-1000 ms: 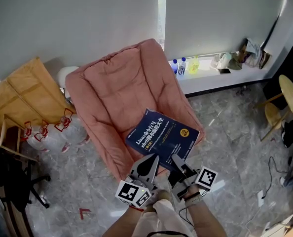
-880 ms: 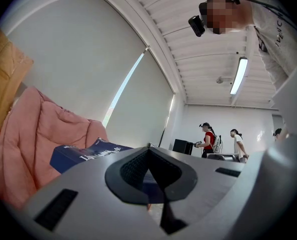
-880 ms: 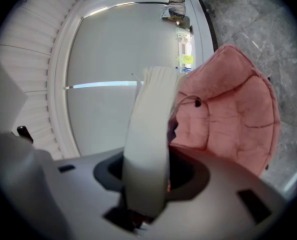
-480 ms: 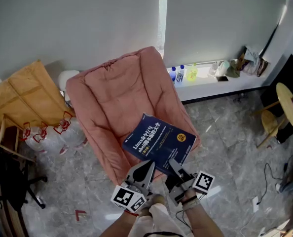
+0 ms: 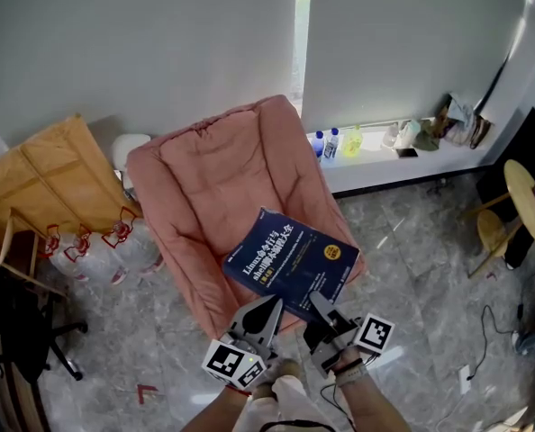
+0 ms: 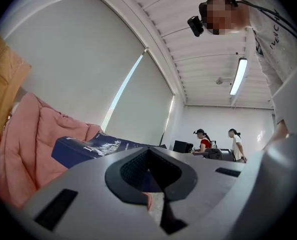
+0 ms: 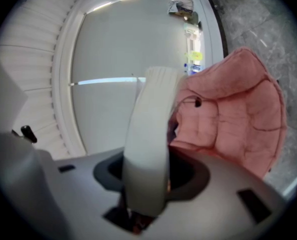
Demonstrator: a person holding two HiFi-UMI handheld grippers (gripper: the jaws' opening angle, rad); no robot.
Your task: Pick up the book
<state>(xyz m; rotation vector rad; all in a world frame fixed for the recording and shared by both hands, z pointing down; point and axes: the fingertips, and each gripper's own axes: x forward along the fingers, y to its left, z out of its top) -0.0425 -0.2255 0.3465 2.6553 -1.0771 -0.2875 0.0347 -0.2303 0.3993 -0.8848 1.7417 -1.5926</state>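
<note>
A grey marble floor [image 5: 412,241] runs up to a pale wall with drawn blinds. Before that wall sits the counter [image 5: 204,169], a pink quilted lounge pad. The book [image 5: 290,259], dark blue with pale lettering, lies face up on the counter's lower right part, with one corner toward the person. The right tool [image 5: 327,310] is clenched on that near corner. Its own view shows the pale page block standing edge-on between the jaws, with pink padding behind. The left tool [image 5: 269,309] has its jaws pressed together on nothing, just short of the book's near edge, and looks along the cover from low down.

By my reading the grasp is made and the lift is the step in hand. The book appears to rest flat on the pad.

The next move calls for a steady raise, up and toward the person, with a firm pinch. A hold on one corner of a thick volume may let it droop or fan open. The left tool could open and take another edge for support.

Little stands in the way, though the soft pad may drag on the cover. Well apart from the book are bottles [image 5: 332,142] on the window ledge [image 5: 430,147], flattened cardboard [image 5: 42,174], water jugs [image 5: 96,246] with red handles, and a round table [image 5: 530,187].
</note>
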